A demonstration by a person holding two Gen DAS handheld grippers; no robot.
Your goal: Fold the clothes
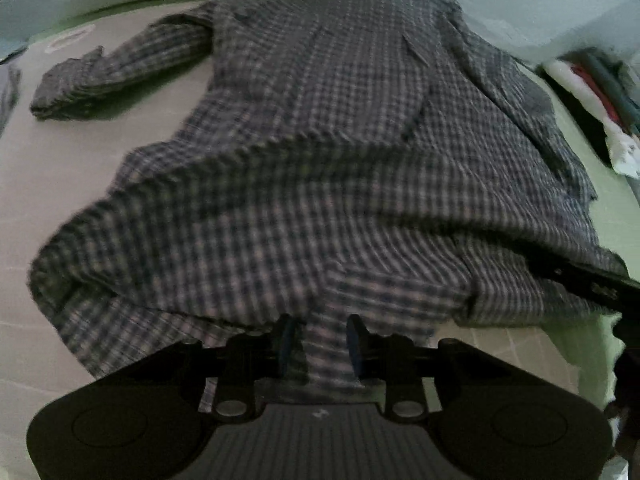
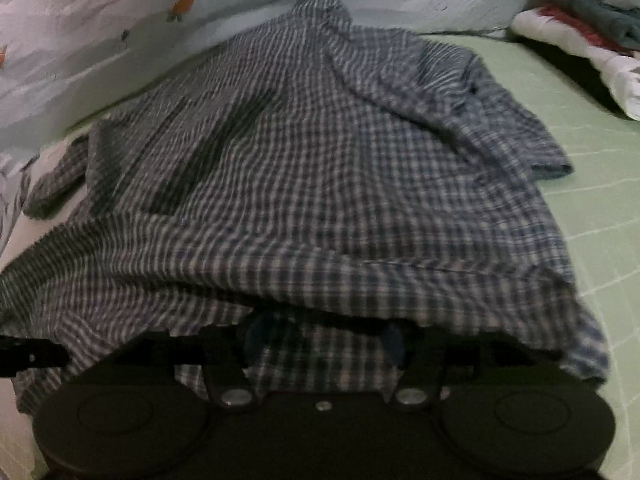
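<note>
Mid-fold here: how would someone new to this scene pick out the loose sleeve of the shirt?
Start from the checked shirt spread over the pale green mat. From the left wrist camera, follow its far left side to the sleeve, lying flat away from the body. Its doubled-over cuff end sets it apart from the bunched hem near the left gripper.

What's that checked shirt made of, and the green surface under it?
The checked shirt looks like thin woven cotton, matte, judging by its soft creases and limp drape; the blend is unclear. The green surface looks like a smooth matte mat or sheet printed with pale grid lines; which one is unclear.
</note>
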